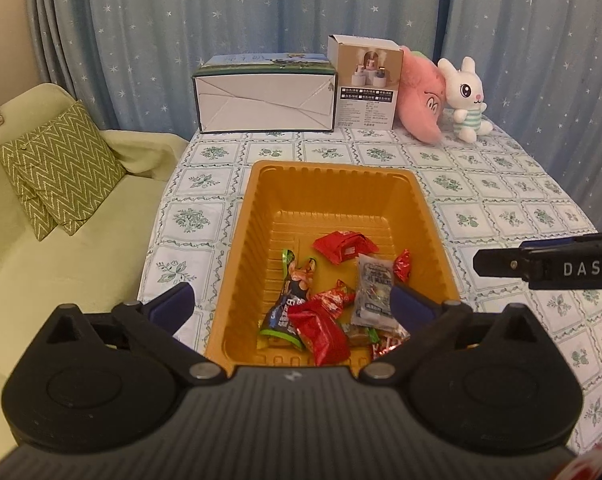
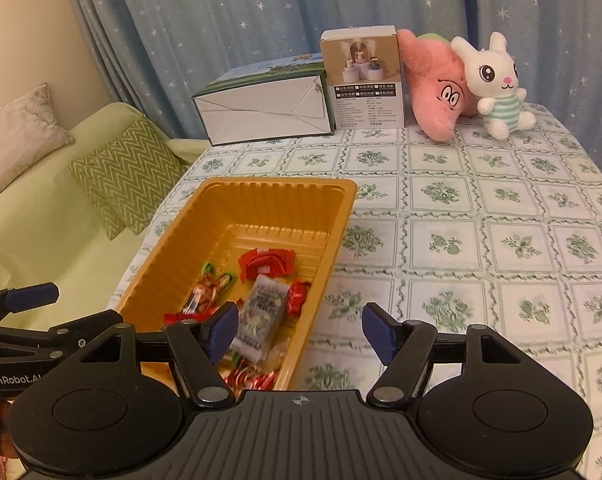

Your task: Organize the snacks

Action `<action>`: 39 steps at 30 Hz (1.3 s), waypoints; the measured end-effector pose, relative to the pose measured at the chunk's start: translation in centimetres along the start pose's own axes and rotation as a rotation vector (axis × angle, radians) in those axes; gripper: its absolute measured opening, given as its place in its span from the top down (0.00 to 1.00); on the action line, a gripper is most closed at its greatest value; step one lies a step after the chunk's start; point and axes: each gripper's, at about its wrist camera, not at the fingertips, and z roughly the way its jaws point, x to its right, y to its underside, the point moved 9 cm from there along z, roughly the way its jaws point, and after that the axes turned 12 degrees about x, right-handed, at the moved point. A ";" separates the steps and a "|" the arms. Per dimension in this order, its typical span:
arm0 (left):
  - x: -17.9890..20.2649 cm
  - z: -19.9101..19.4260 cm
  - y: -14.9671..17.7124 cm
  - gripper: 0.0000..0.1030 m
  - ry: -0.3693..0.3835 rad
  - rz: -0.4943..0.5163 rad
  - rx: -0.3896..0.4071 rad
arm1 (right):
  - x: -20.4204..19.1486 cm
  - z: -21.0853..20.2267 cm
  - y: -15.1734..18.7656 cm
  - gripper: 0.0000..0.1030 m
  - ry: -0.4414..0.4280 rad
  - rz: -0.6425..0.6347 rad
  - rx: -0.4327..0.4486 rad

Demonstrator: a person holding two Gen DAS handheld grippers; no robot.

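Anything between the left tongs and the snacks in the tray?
Nothing visible. The left tongs hang open over the near end of the orange tray, and the snacks lie uncovered in it. The right tongs are off to the side, over the tray's right rim, empty.

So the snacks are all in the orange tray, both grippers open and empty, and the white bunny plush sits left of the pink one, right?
Not quite: the white bunny plush sits right of the pink plush, as the right wrist view shows. The rest stands.
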 end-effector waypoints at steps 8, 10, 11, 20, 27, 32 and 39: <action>1.3 -4.8 0.9 0.00 0.002 -0.034 0.007 | -0.6 -4.6 1.0 0.29 0.027 -0.016 0.012; 1.7 -5.9 1.2 0.00 0.001 -0.052 -0.002 | -0.6 -5.8 1.4 0.29 0.033 -0.015 0.014; 1.9 -6.4 1.4 0.00 -0.003 -0.057 -0.009 | -0.7 -6.3 1.6 0.28 0.032 -0.016 0.015; 3.7 -11.1 1.9 0.00 -0.022 -0.057 0.001 | -1.3 -11.1 3.0 0.23 0.051 -0.059 0.035; 4.9 -14.2 1.8 0.00 -0.016 -0.067 0.021 | -1.8 -14.5 3.3 0.23 0.056 -0.068 0.055; 5.1 -15.9 1.9 0.00 -0.044 -0.055 0.037 | -2.0 -16.9 3.5 0.23 0.066 -0.074 0.064; 5.2 -17.6 2.4 0.00 -0.041 -0.060 0.039 | -2.3 -19.4 3.9 0.23 0.073 -0.078 0.071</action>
